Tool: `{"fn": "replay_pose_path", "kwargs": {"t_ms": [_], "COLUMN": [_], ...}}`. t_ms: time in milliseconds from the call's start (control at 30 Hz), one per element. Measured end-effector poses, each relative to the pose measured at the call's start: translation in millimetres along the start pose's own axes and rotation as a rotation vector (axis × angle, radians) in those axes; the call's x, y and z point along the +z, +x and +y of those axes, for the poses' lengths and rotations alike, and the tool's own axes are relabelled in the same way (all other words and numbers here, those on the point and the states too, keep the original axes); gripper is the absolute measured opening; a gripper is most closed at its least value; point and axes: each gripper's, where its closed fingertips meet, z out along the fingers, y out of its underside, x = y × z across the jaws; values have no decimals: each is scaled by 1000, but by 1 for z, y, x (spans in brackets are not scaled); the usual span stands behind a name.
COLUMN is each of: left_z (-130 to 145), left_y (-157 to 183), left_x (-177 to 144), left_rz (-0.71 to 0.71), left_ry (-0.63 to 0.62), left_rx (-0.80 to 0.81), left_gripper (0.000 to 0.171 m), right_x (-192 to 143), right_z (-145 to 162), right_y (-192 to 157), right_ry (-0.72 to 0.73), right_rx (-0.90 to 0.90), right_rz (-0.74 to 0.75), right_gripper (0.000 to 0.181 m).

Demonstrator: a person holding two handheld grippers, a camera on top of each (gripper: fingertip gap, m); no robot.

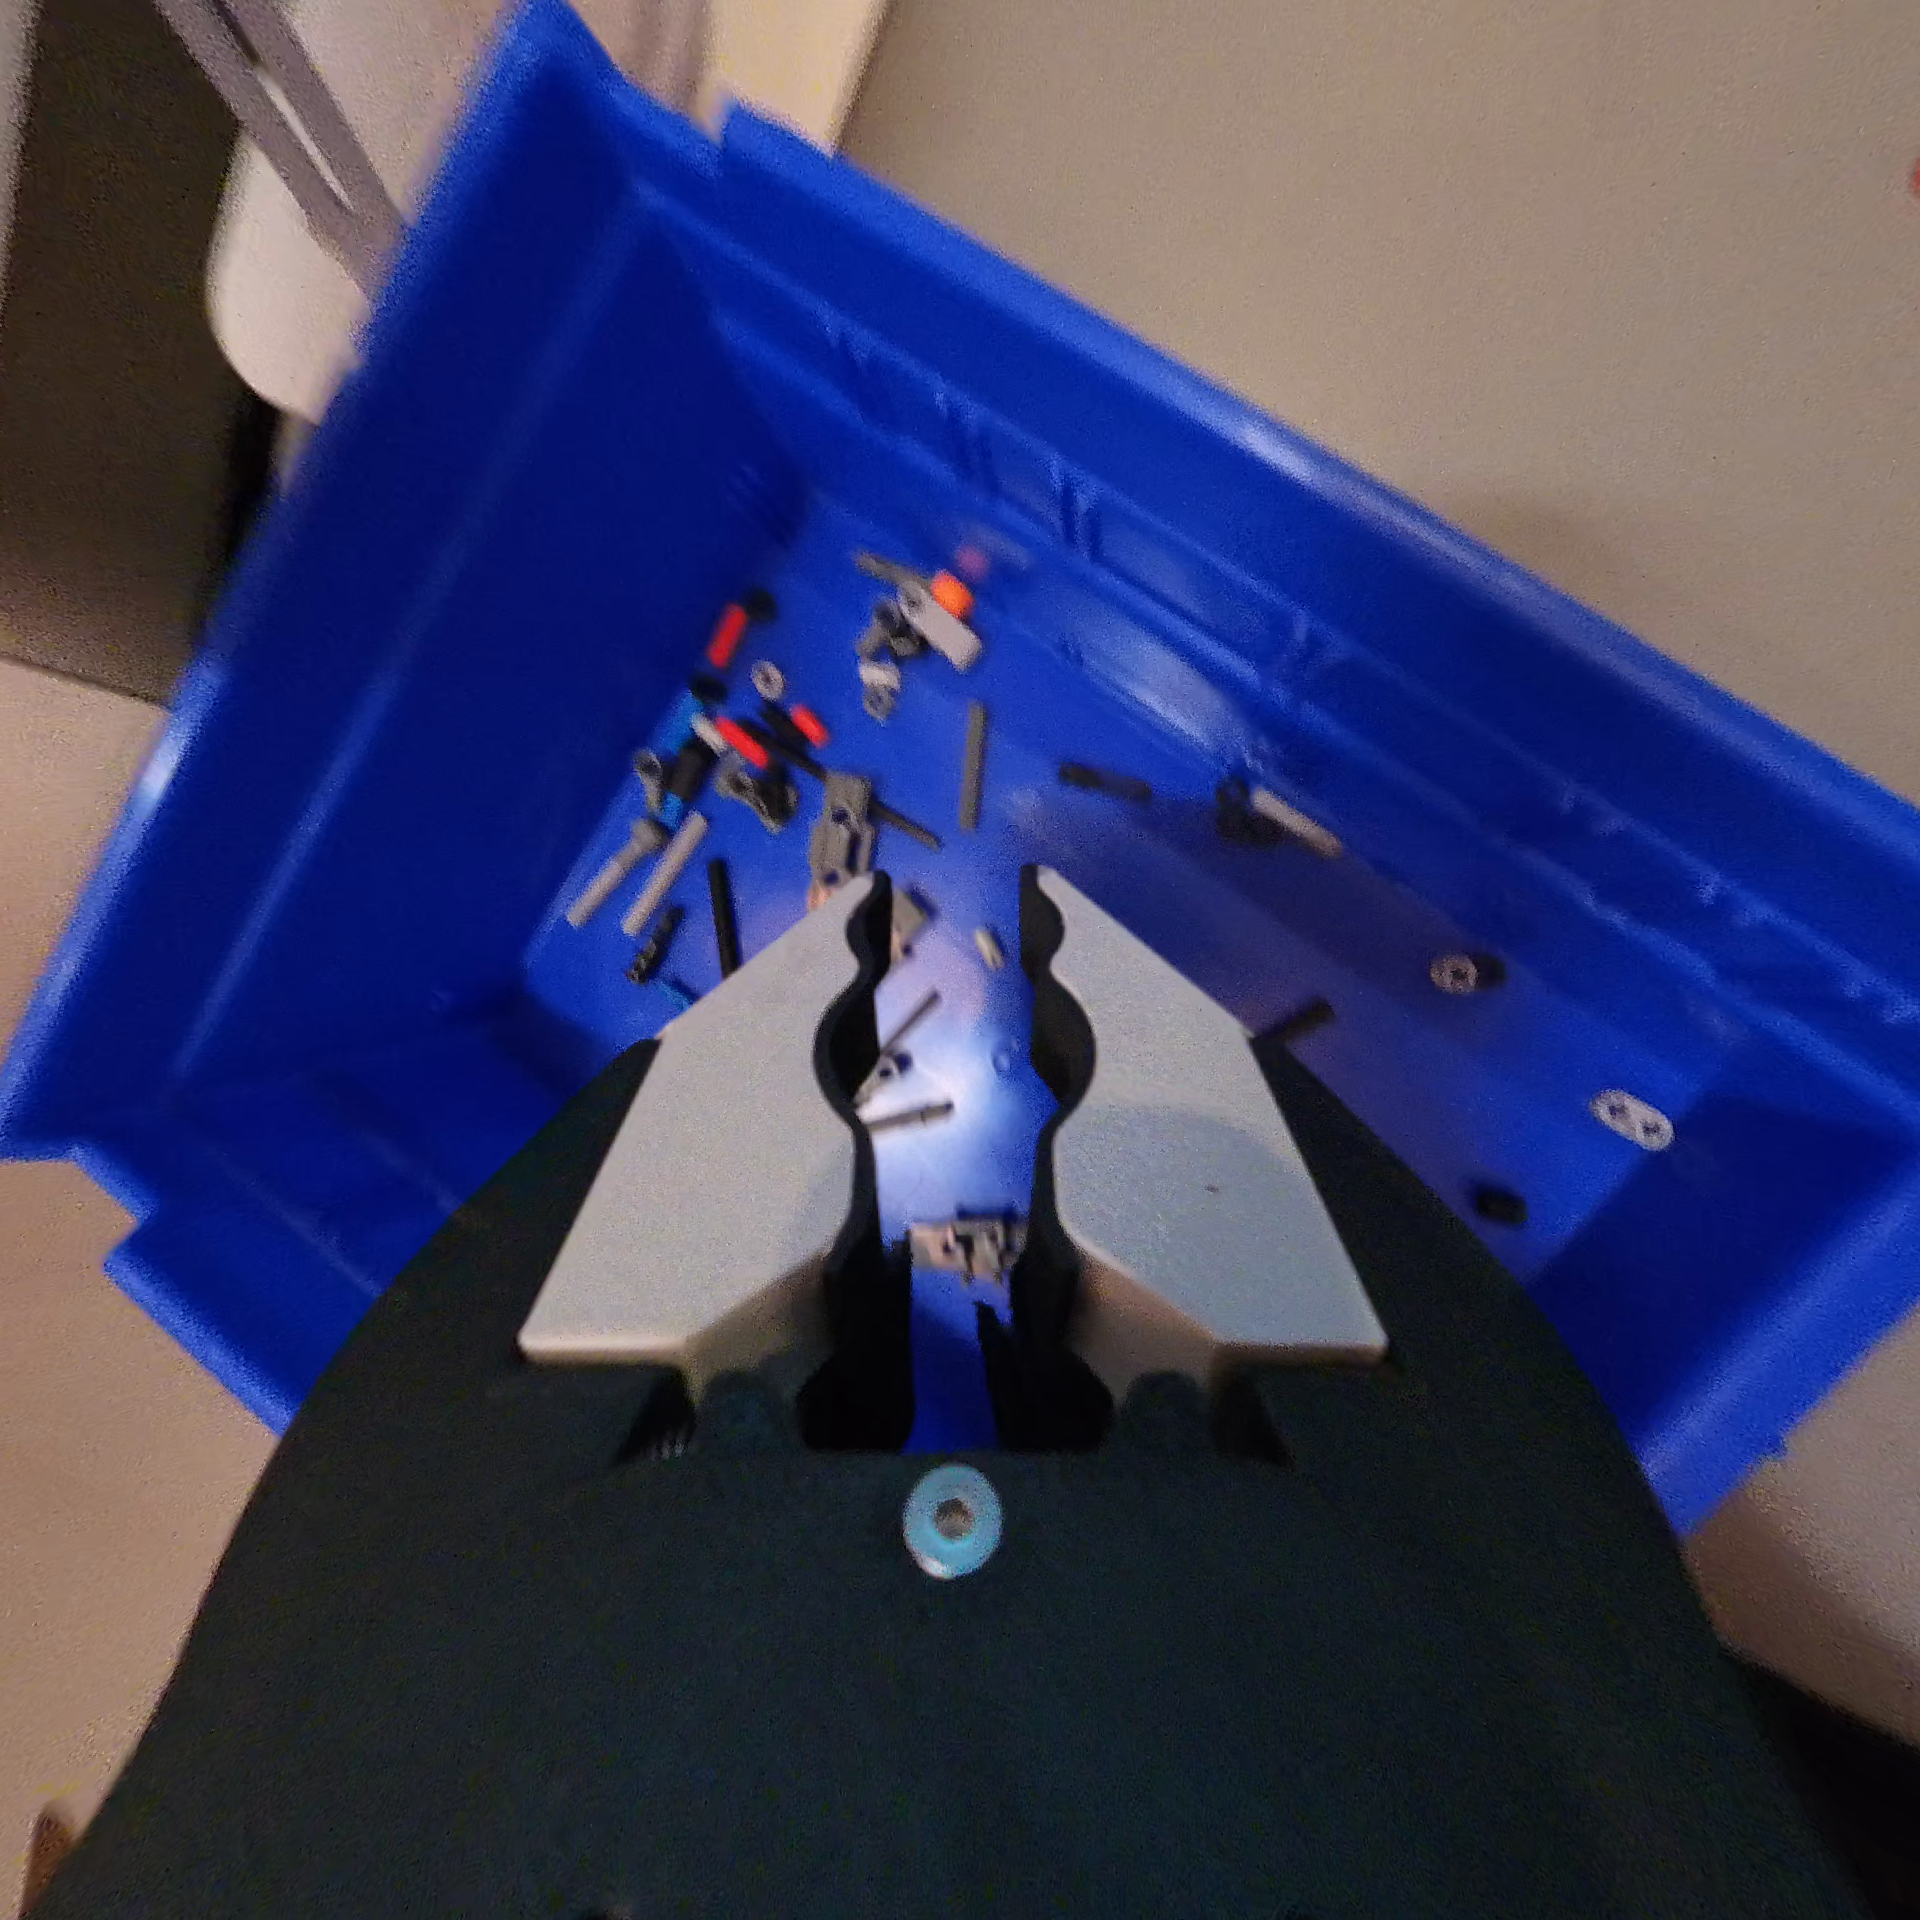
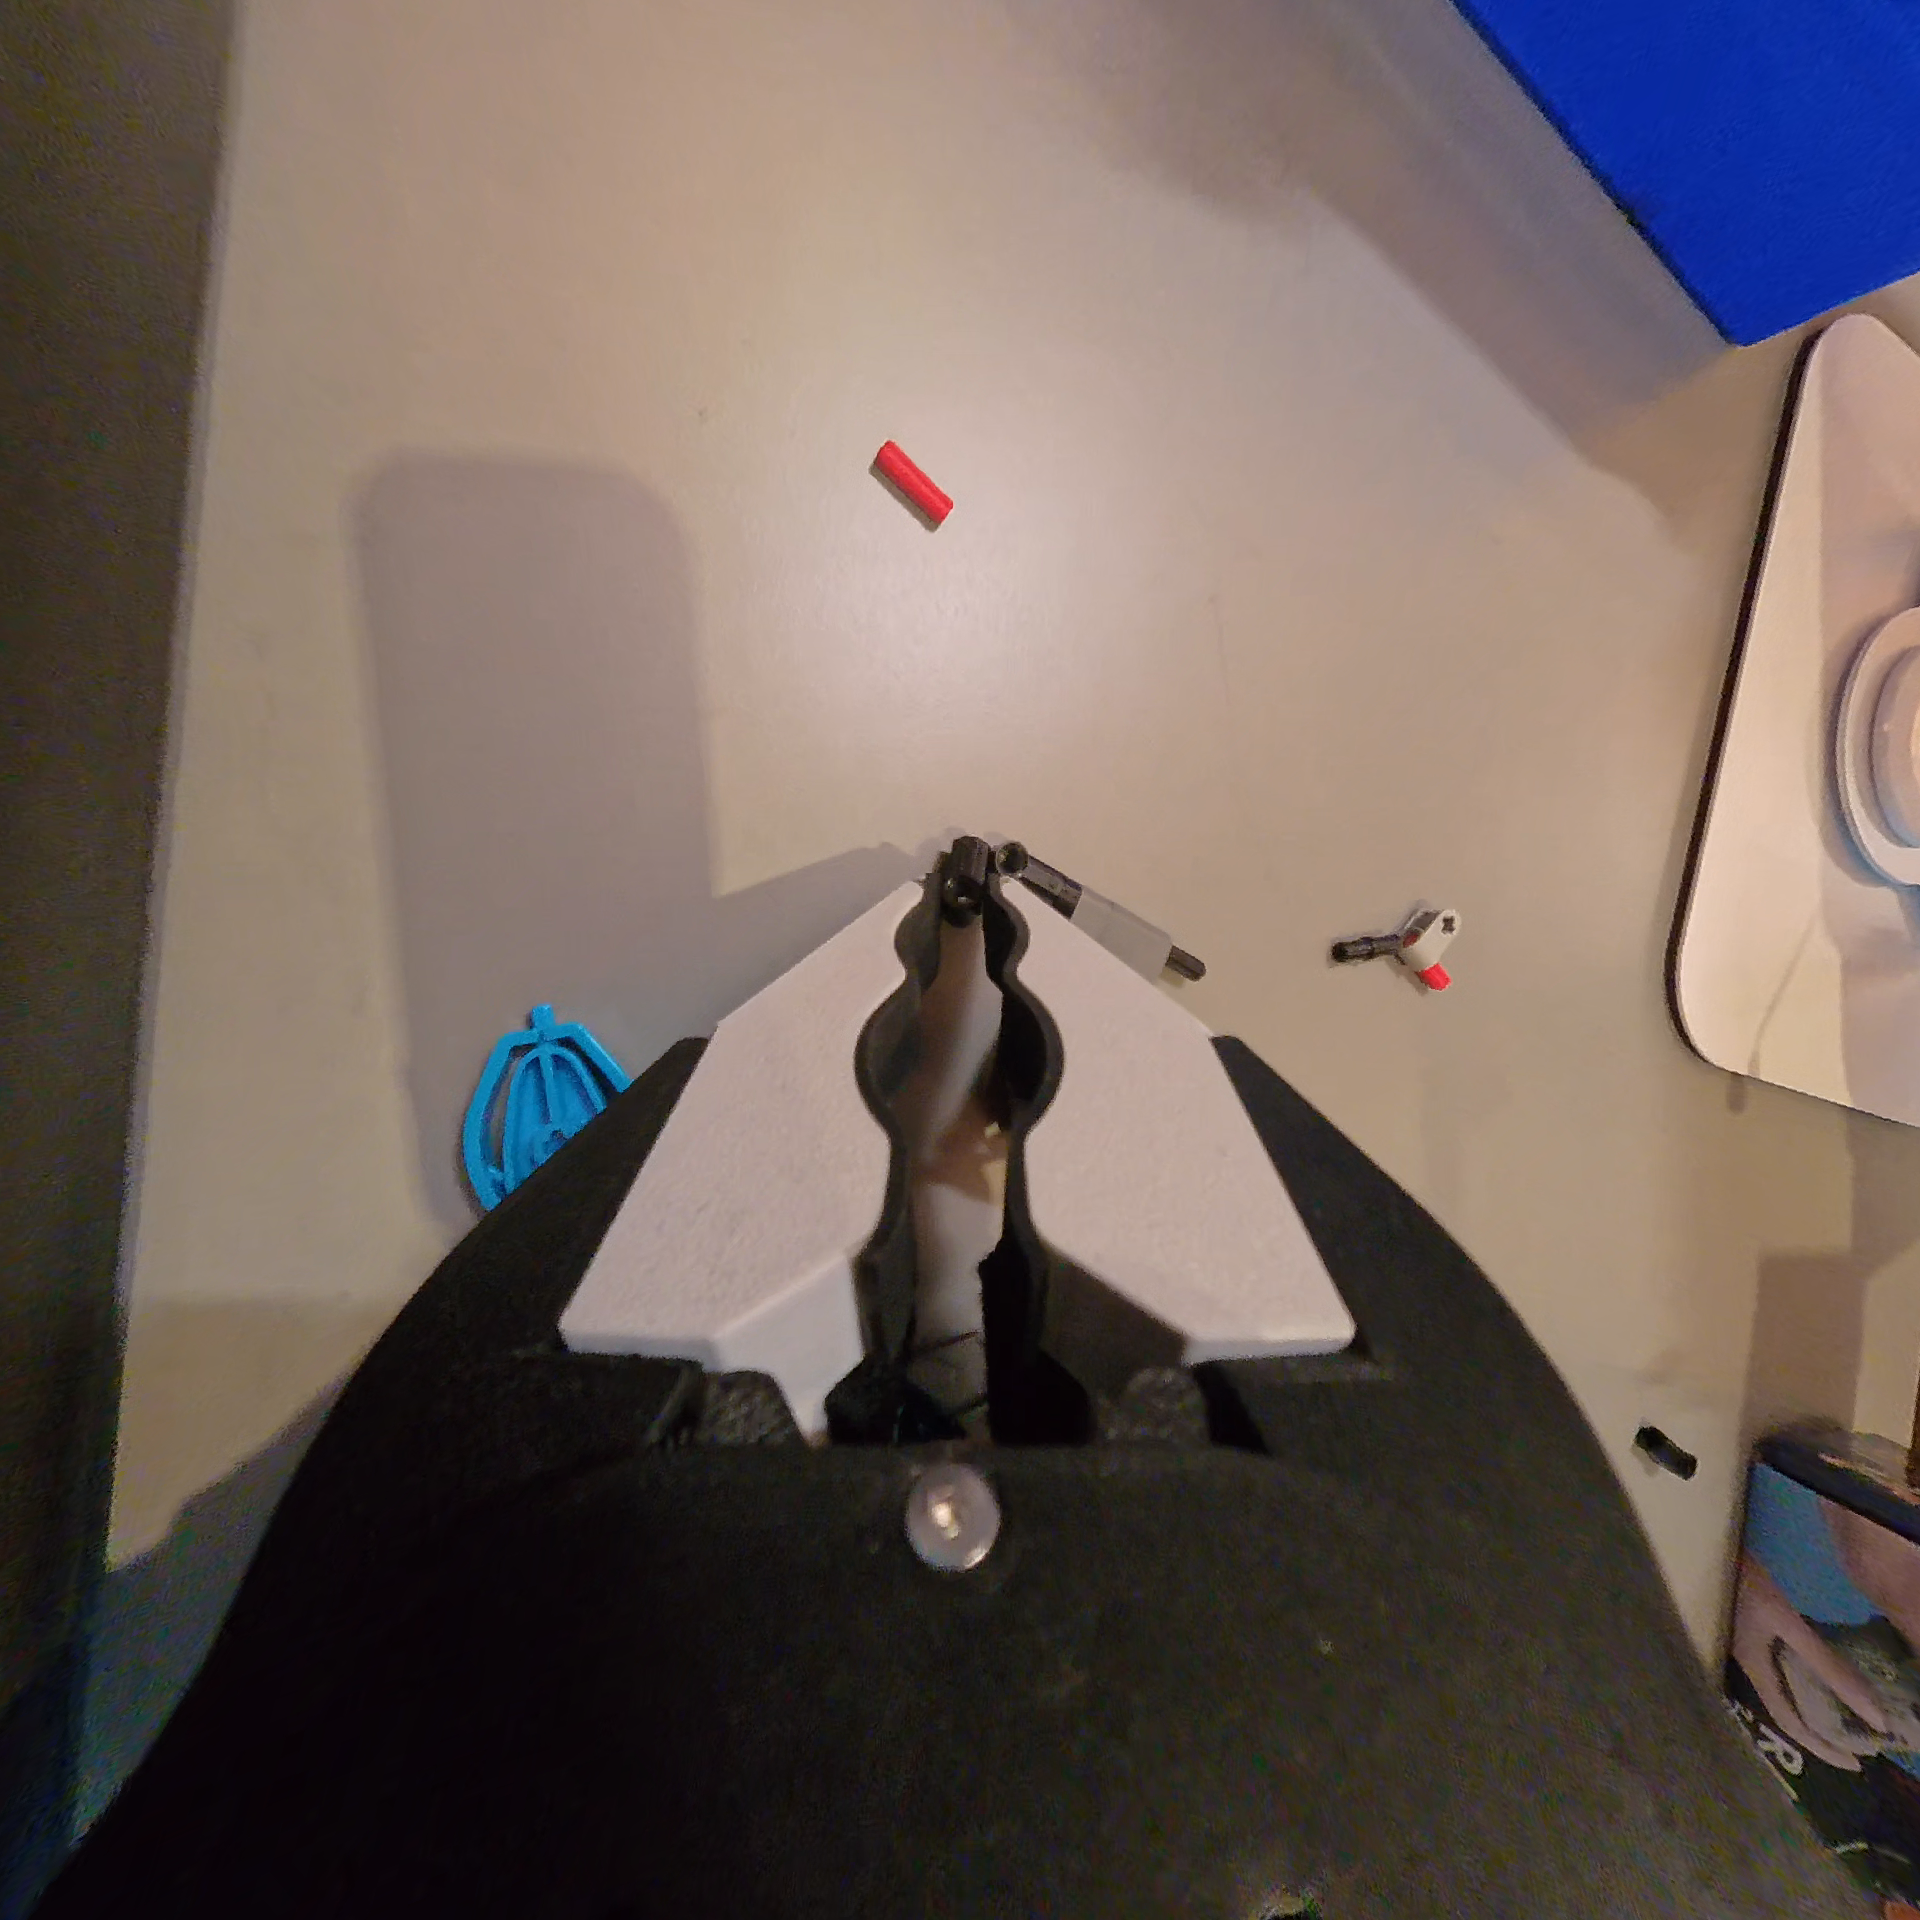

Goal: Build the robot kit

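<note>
Two tools observed. Left tool (image 1: pixel 956 883) hangs over a blue plastic bin (image 1: pixel 499 582) of small loose parts, parted, empty. Right tool (image 2: pixel 961 883) pinches a black jointed connector piece (image 2: pixel 968 871); a red plastic pin (image 2: pixel 912 484) lies ahead on the beige surface (image 2: pixel 1247 623).

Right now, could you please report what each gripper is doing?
Left gripper open, empty, over blue bin of small parts. Right gripper shut on black jointed rod. Red peg lies ahead.

R gripper (image 2: pixel 964 891) fingers on black connector piece (image 2: pixel 966 873), apparently.
</note>
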Motion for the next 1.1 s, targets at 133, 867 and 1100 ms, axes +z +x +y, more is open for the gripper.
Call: {"fn": "replay_pose_path", "kwargs": {"t_ms": [133, 867, 1100], "left_z": [-4, 5, -31], "left_y": [-9, -49, -41], "left_x": [17, 62, 82], "left_rz": [-24, -67, -45], "left_ry": [2, -183, 13], "left_rx": [23, -117, -117], "left_gripper": [24, 14, 14], "right_x": [1, 1, -1], "right_z": [0, 1, 2], "right_y": [3, 4, 2], "right_ry": [4, 15, 17], "right_rx": [14, 20, 11], "right_rz": [0, 0, 2], "right_gripper": [6, 6, 6]}}
